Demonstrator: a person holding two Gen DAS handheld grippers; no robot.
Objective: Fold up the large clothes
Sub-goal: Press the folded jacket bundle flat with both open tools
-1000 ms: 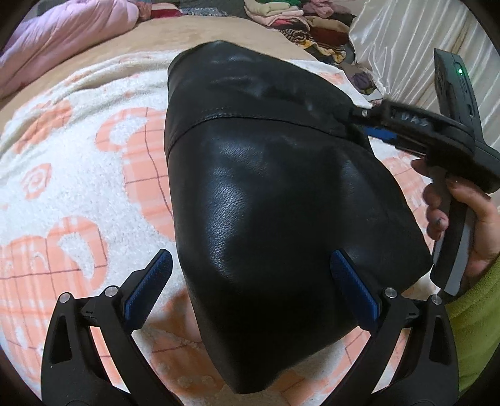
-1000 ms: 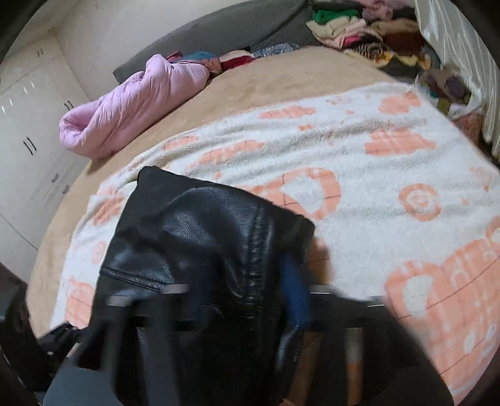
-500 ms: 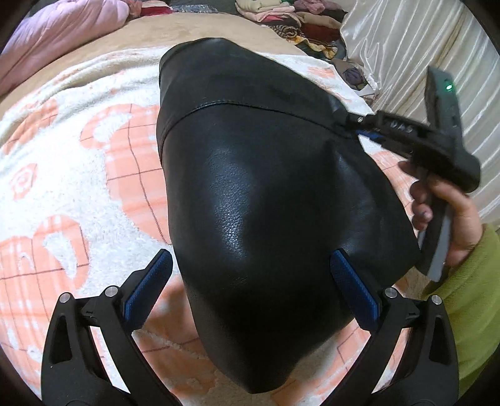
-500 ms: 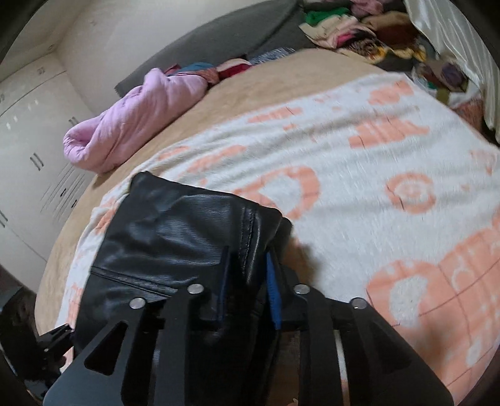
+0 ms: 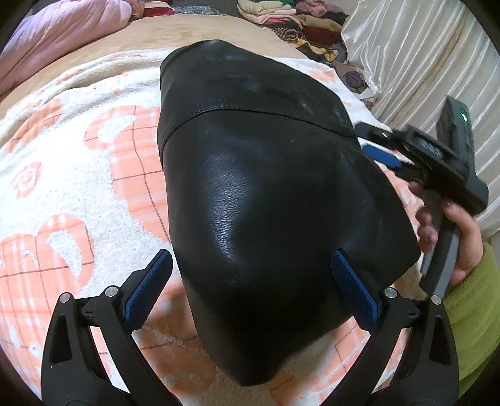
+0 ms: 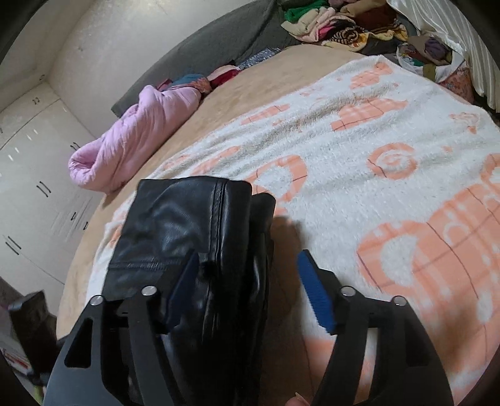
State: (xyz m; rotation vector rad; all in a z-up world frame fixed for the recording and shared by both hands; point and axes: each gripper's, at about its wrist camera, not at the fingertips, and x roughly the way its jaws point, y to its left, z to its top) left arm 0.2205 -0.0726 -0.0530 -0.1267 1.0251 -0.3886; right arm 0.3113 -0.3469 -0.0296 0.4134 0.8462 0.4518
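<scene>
A black leather jacket lay folded into a thick bundle on a white blanket with orange patterns, spread over a bed with a tan cover.

From the left wrist view, the left gripper had its jaws spread wide. The near, rounded end of the jacket sat between the 2 blue pads, filling most of the gap. Whether the pads touched the leather could not be told. A stitched seam crossed the jacket's far half.

In the same view, the right gripper reached in from the right side, held by a hand in a green sleeve. Its tips sat at the jacket's right edge, near the seam.

From the right wrist view, the right gripper had its jaws spread apart. The jacket's stacked edge lay against the left pad and in the left part of the gap. The right pad stood clear of the leather, above the blanket.

A rolled pink quilt lay at the far side of the bed, well apart from the jacket. A pile of mixed clothes sat at the far corner beside a pale curtain. White cupboards stood to the left.
</scene>
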